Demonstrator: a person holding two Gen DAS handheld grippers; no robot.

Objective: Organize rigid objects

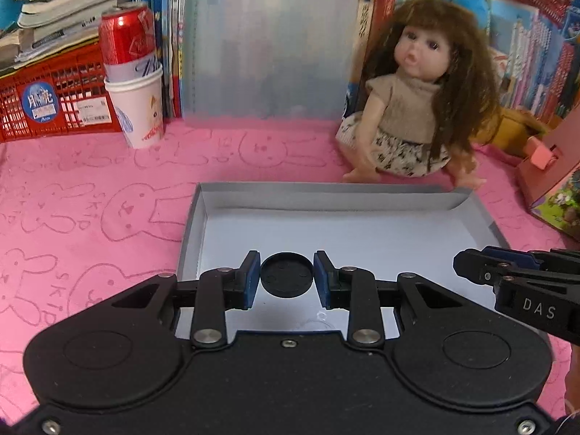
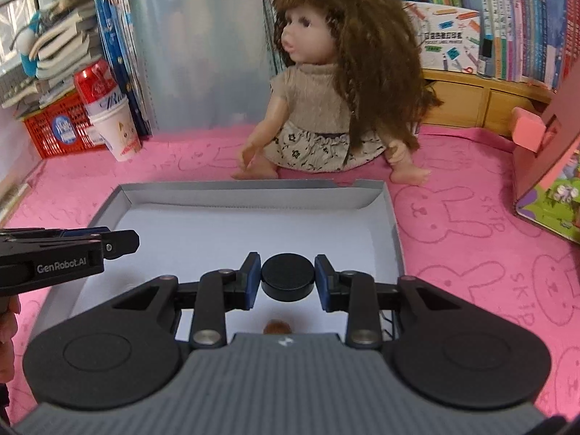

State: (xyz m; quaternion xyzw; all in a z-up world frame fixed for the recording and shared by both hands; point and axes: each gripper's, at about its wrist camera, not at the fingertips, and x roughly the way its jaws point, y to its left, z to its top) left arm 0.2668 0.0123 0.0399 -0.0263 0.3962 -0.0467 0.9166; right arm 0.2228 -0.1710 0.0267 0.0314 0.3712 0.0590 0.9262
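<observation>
Both sets of fingers stand narrow, each pinching a black disc: the left gripper (image 1: 286, 277) holds a flat cap-like disc (image 1: 286, 274), the right gripper (image 2: 287, 278) a thicker puck (image 2: 287, 276). Each gripper tilts downward above the grey tray (image 1: 217, 195), the discs hanging over its white floor, nearer than the doll (image 1: 417, 87).

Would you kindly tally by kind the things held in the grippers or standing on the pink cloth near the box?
Black round discs: 2, one in the left gripper (left disc), one in the right gripper (right disc)
Shallow grey box: 1
Doll: 1
Paper cup: 1
Red can, in the cup: 1
Total: 6
</observation>
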